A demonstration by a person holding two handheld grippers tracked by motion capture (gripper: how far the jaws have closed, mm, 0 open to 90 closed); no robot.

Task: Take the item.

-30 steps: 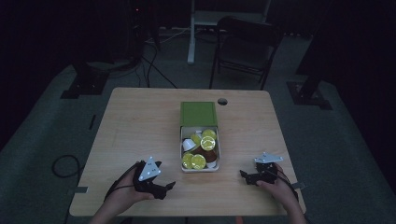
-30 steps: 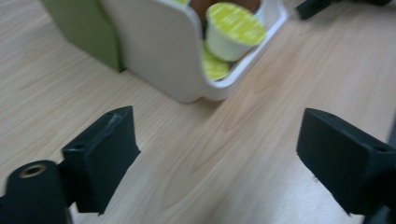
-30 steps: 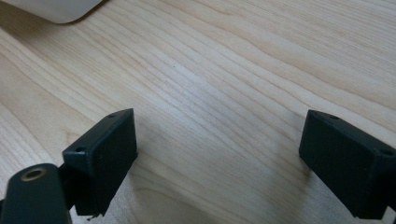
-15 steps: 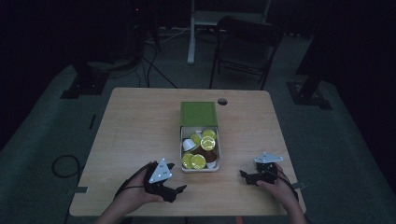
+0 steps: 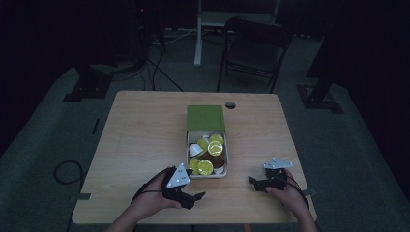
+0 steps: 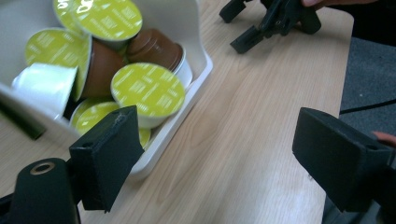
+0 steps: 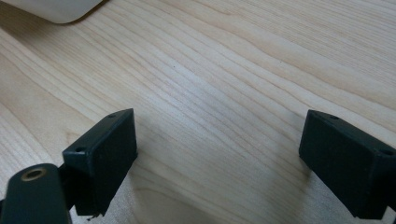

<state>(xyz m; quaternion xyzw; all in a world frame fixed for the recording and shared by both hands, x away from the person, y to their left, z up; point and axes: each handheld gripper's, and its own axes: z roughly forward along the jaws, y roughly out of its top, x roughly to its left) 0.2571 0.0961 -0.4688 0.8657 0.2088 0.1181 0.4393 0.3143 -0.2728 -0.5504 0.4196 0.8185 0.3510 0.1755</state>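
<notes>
Coffee capsules (image 5: 208, 154) lay heaped in the white tray (image 5: 206, 175) near the middle of the table (image 5: 145, 135), just in front of the tray's green lid (image 5: 205, 117). Most of them had yellow-green foil tops; a few were brown or white. Compared with a second earlier, the left gripper (image 5: 196, 197) had slid across the table toward the tray and now sat just beside its near corner. In the left gripper view that corner and a capsule (image 6: 147, 91) stood right beyond one jaw. Its jaws had just been closing a little, yet they were still apart with nothing between them. The right gripper (image 5: 252, 182) had kept its place well to the right, jaws spread wide over bare wood. The shift looked like the approach for picking a capsule out; no grasp had begun.
</notes>
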